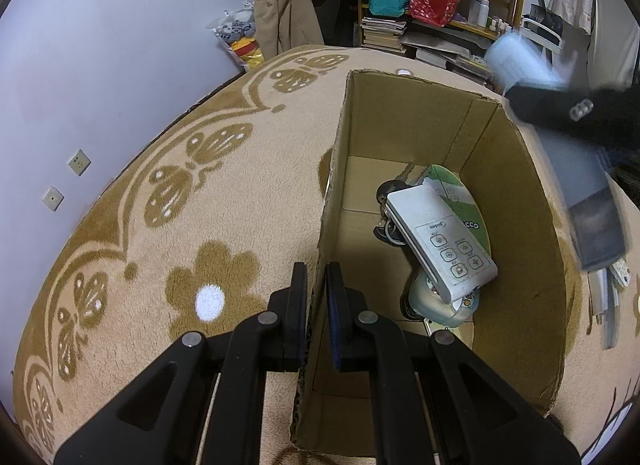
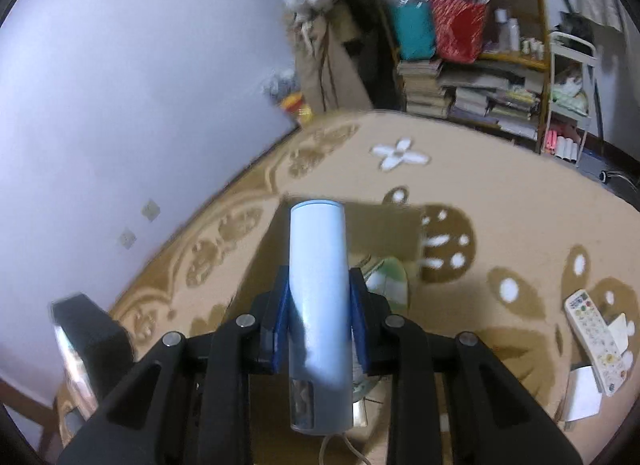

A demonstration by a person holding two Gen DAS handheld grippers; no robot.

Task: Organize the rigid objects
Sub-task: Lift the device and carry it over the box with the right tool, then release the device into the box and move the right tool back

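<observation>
Here, left tongs point(image 1: 316, 297) clamped on cardboard box point(image 1: 520, 233) wall; right tongs point(image 2: 320, 305) clamped on pale-blue cylinder point(image 2: 318, 285) above. Risk: smooth cylinder slips, misses box, or lands on remote point(image 1: 440, 241) inside.

Blurred pale blue cylinder point(image 1: 524, 61), keys point(image 1: 386, 221) half hidden under white remote point(image 1: 440, 241)

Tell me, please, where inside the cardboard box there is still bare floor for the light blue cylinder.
The cardboard box has bare floor along its left wall, from the far corner to the near end. The right side is crowded: a white remote, keys, a green-and-white flat item and a pale rounded thing are piled there.
</observation>
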